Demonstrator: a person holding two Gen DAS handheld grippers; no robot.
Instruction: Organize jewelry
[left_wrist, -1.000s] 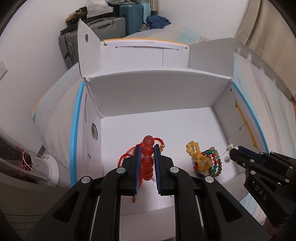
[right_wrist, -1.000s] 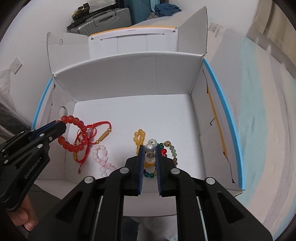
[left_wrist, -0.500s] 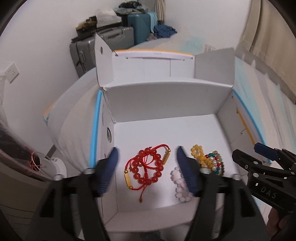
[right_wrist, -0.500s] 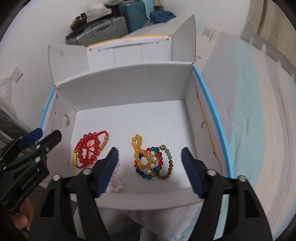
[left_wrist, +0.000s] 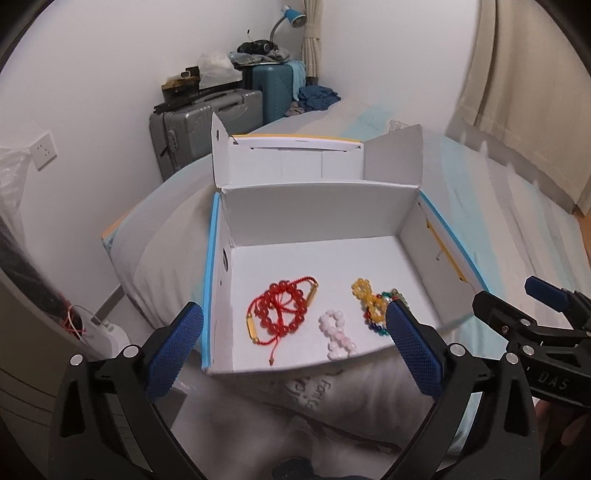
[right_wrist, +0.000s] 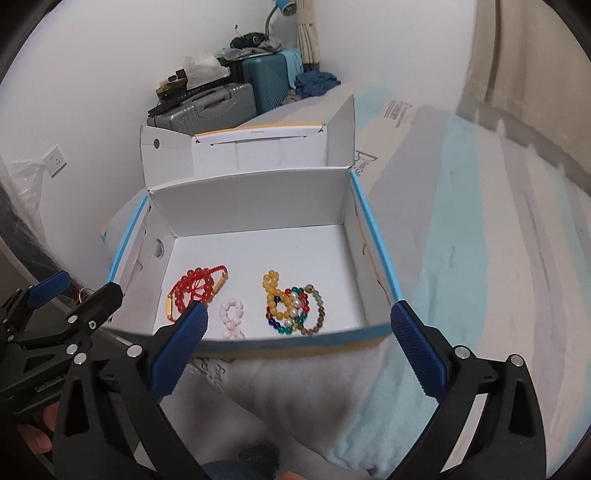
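Jewelry sits on floor of white box (left_wrist: 314, 206), near its front edge: red bead bracelet (left_wrist: 282, 310) w/ red cord and gold tubes at left, pale pink bead bracelet (left_wrist: 338, 334) in middle, tangle of yellow, green, blue, red and pearl beads (right_wrist: 293, 304) at right. Pink one lies between the other two, apart from both. Box is open, flaps up, blue trim on side rims, resting on bed (right_wrist: 480, 258). Left gripper (left_wrist: 293, 350) hangs over front edge, jaws opening wide, nothing between pads. Right gripper (right_wrist: 295, 338) same: jaws opening wide, nothing held. Each gripper shows at edge of the other's view. Suitcases (left_wrist: 207, 122) and blue lamp (left_wrist: 295, 16) stand by far wall; curtain (left_wrist: 517, 92) at right.
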